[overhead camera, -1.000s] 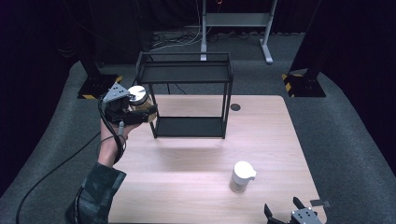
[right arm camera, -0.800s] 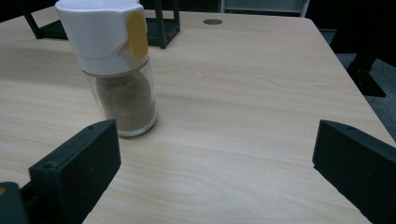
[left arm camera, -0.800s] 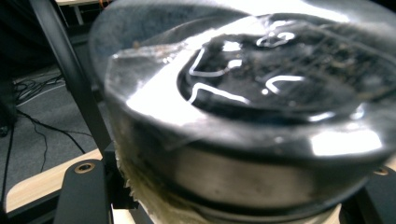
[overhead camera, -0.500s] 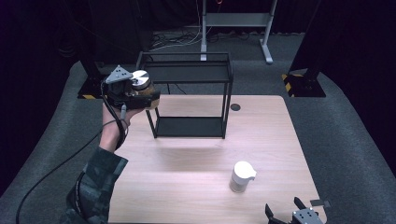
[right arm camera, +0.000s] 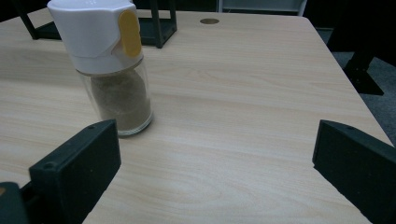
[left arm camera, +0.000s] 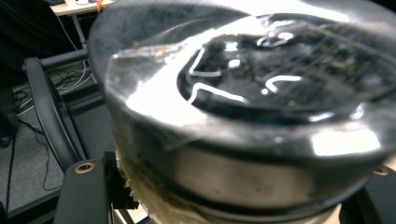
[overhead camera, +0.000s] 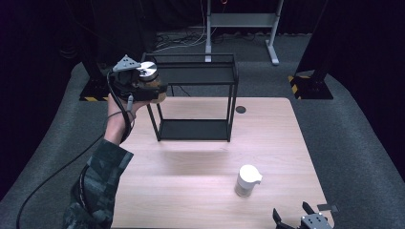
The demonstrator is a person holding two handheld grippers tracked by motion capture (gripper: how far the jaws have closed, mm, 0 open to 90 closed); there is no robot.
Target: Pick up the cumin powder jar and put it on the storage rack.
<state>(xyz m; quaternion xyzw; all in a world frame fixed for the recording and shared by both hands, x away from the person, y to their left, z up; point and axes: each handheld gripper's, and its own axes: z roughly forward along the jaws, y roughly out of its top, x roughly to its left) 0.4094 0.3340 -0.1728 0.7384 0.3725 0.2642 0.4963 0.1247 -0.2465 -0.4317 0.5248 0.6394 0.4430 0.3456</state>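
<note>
Black wire-frame shelf rack [overhead camera: 193,98] stands far-centre on pale wooden surface [overhead camera: 191,191]; white-capped glass spice shaker [overhead camera: 247,180] well in front of the rack, rightward.

obstacles: black rack [overhead camera: 193,102] rear-centre, spice jar [overhead camera: 247,180] front-right | free: bare table [overhead camera: 191,186] front-left

Overhead light pools on the wooden table [overhead camera: 191,167] while the room around stays dim, and the jar lid [left arm camera: 261,93] looms blurred, streaked with white glare.
</note>
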